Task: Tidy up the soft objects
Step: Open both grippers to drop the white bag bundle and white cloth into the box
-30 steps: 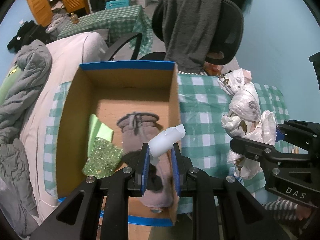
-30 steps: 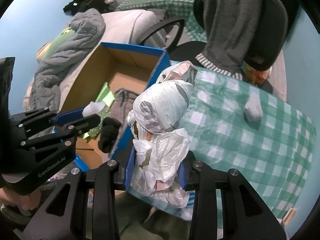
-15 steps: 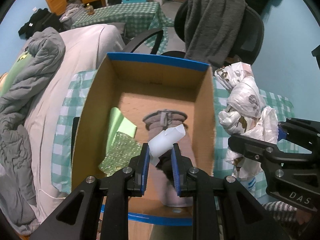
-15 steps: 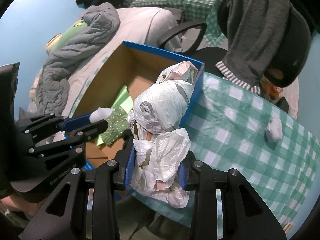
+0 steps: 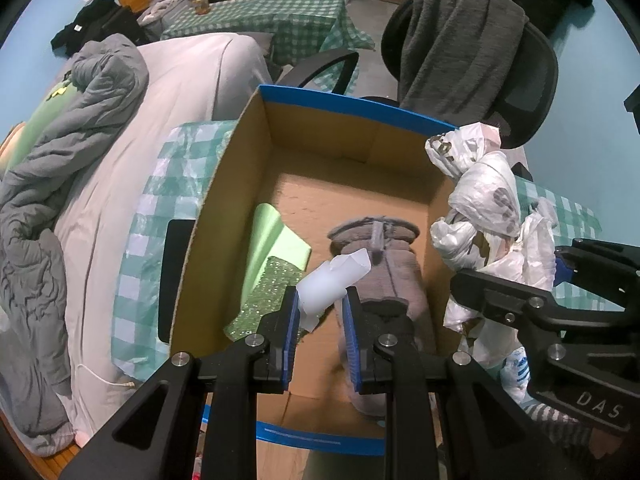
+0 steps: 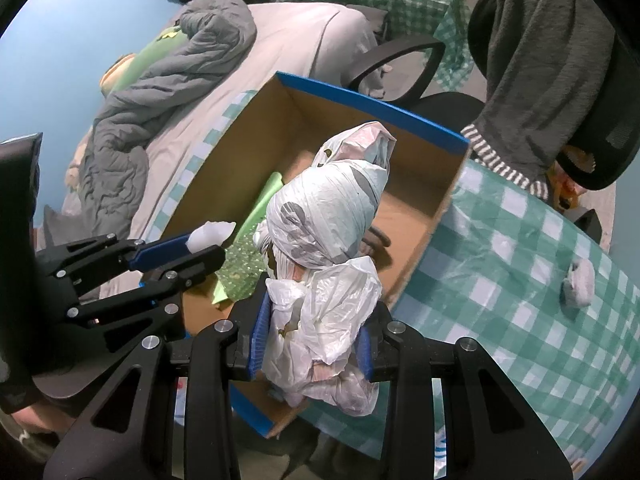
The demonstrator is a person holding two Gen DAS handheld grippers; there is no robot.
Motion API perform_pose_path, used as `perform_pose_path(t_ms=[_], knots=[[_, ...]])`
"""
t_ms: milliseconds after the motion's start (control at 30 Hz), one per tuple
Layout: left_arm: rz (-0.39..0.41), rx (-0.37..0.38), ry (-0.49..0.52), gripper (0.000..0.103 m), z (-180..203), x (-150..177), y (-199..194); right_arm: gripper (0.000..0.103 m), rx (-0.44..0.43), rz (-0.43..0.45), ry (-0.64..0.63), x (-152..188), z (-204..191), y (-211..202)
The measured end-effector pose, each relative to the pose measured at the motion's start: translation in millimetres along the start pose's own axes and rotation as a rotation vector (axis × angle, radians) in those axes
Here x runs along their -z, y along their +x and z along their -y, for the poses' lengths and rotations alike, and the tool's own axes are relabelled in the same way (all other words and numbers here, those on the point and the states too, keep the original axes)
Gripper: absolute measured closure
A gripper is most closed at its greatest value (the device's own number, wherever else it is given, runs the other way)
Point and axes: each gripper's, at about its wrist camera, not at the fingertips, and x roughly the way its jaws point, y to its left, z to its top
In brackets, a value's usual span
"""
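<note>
An open cardboard box (image 5: 224, 216) with blue-taped rims is sitting on the table (image 6: 520, 280), which is wearing a green-and-white checked cloth. Inside the box, a light green sheet (image 5: 272, 240) is leaning along the left wall, a glittery green piece (image 5: 268, 300) is lying at its near end, and a grey-brown sock (image 5: 384, 264) with a dark toe is stretching along the floor by the right wall. The far half of the box floor is lying bare.

The left gripper (image 5: 322, 312) is hanging above the near middle of the box, its jaws clamping a small white foam-like piece (image 5: 332, 280) that is sticking out past the blue pads. The right gripper (image 6: 312, 344) is hovering at the box's right wall, over the near right corner, its jaws squeezing a knotted bundle of white plastic bags (image 6: 324, 232); the bundle's upper part is reaching over the box interior.

To the right of the box the table is stretching open, with only a small grey sock (image 6: 578, 286) lying well apart from the box. The box's left wall is standing close to the table's left edge, with a bed (image 5: 168, 112) carrying a crumpled grey blanket (image 5: 60, 152) just beyond. Behind the far rim a black office chair (image 5: 536, 80) draped with a grey towel (image 5: 452, 40) is standing close.
</note>
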Motion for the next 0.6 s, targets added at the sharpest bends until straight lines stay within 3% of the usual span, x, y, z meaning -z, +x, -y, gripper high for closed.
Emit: perform_pose_path(t_ms=[600], knots=[[-0.067,-0.035,-0.047,0.075,-28,2,17,0.064,0.001,-0.032,0.000,-10,-16,19]])
